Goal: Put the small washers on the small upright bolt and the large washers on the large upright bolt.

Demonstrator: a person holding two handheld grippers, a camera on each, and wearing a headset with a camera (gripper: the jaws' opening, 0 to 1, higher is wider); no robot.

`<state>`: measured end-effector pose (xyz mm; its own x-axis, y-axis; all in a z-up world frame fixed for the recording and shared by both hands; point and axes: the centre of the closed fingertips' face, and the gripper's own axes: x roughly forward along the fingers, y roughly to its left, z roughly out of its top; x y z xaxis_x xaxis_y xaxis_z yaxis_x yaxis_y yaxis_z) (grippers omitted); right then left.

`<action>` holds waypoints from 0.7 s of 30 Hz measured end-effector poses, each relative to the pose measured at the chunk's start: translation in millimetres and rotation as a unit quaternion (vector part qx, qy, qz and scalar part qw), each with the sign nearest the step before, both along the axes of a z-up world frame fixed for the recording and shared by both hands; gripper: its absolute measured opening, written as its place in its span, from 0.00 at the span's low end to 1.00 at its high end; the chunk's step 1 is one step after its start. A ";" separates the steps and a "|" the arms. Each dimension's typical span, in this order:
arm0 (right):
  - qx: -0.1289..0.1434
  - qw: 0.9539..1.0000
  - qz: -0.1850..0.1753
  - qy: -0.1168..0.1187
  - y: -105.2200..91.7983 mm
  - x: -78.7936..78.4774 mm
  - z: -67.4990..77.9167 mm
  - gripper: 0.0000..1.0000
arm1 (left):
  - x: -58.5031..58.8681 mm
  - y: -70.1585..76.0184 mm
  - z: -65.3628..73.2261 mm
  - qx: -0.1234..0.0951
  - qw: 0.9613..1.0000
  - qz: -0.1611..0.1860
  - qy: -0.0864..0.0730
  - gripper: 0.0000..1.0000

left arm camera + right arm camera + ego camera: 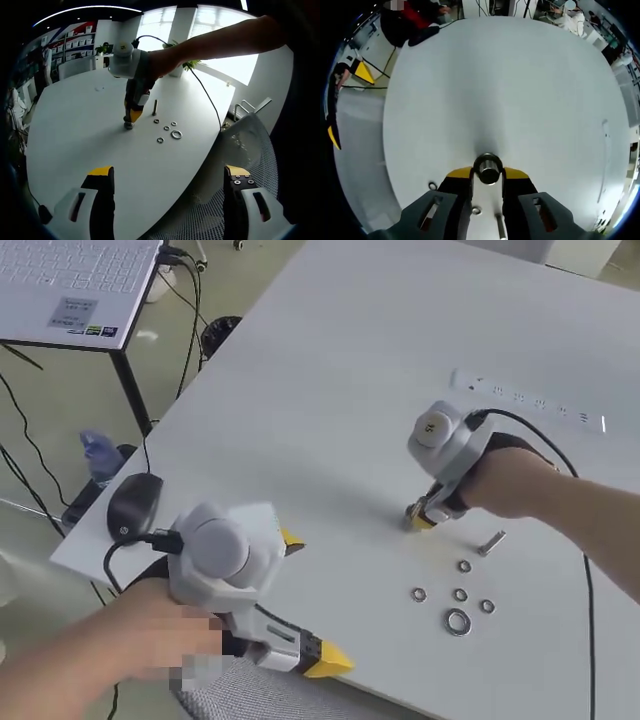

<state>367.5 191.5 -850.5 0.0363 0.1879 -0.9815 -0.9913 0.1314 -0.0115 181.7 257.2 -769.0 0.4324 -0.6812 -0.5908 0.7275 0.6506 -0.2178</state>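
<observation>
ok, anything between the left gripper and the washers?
Nothing visible. Bare table lies between the open left gripper and the washers. The right gripper, shut on a bolt, stands beside them, off that line.

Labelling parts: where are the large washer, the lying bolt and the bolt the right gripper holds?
large washer (449, 622): head view, left side of ring.
lying bolt (491, 542): head view, mid-shaft.
held bolt (487, 169): right gripper view, round end facing camera.

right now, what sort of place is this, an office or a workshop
Likely an office or lab workroom: a big white table, a laptop, a power strip, and shelves of bins beside bright windows.
</observation>
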 end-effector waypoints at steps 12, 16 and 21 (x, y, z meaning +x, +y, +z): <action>-0.002 1.000 -0.006 -0.005 -1.4 -2.3 0.4 0.21 | -3.2 1.8 -2.8 0.000 1.000 0.000 0.003 0.89; -0.002 1.000 -0.008 -0.005 -0.6 -5.3 -1.1 0.21 | -3.5 2.8 -3.1 0.000 1.000 0.001 0.003 0.89; -0.002 1.000 -0.011 -0.005 0.0 -6.4 -2.6 0.21 | -3.4 3.7 -1.4 -0.001 1.000 0.004 0.002 0.89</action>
<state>361.1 191.5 -853.1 0.0493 0.1825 -0.9820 -0.9880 0.1533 -0.0211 178.3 260.9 -770.4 0.4354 -0.6792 -0.5909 0.7212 0.6560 -0.2227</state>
